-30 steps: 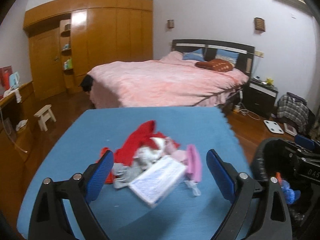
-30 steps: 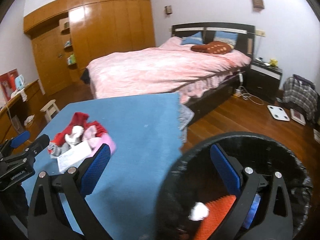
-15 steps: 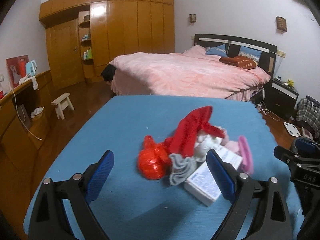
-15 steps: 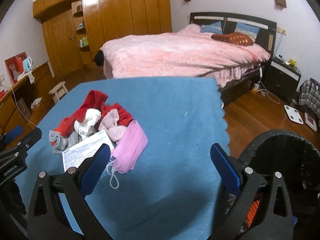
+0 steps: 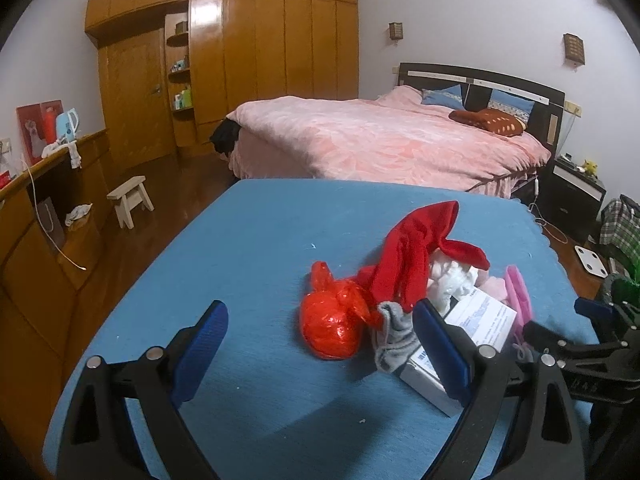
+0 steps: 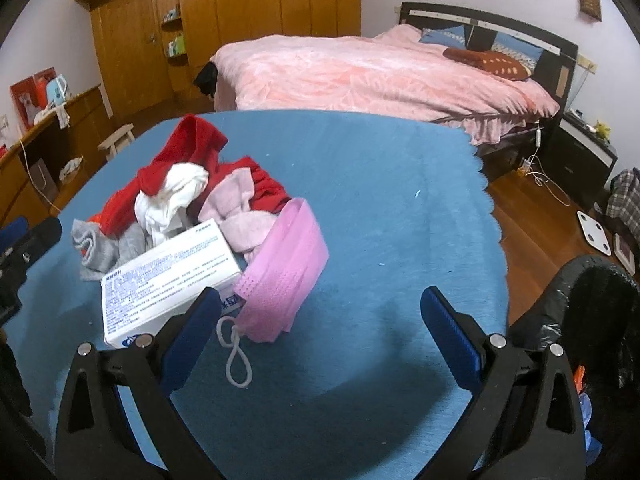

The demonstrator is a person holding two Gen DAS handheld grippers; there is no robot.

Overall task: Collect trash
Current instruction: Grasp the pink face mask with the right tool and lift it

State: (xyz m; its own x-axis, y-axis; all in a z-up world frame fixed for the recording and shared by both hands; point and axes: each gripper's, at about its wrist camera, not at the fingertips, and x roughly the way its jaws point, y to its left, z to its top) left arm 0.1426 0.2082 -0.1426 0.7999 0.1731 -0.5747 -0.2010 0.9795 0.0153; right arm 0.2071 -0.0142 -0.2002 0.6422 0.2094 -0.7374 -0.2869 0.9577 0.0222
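A heap of items lies on the blue table (image 5: 256, 248): a knotted red plastic bag (image 5: 334, 322), a red cloth (image 5: 416, 256), a grey sock (image 5: 394, 334), a white box (image 6: 168, 280) and a pink face mask (image 6: 286, 276). My left gripper (image 5: 320, 356) is open just short of the red bag, its right finger in front of the sock and box. Over the table (image 6: 380, 208), my right gripper (image 6: 320, 334) is open too, with the mask and box at its left finger. The black-lined trash bin (image 6: 592, 320) stands at the right edge.
A bed with a pink cover (image 5: 384, 140) stands beyond the table. Wooden wardrobes (image 5: 248, 64) line the back wall, with a small stool (image 5: 130, 200) on the floor at left. A white scale (image 6: 596, 232) lies on the floor right of the table.
Both grippers swung left, away from the bin and toward the heap. The bin slid out to the right edge of the right wrist view. The red bag now sits between my left fingers' line.
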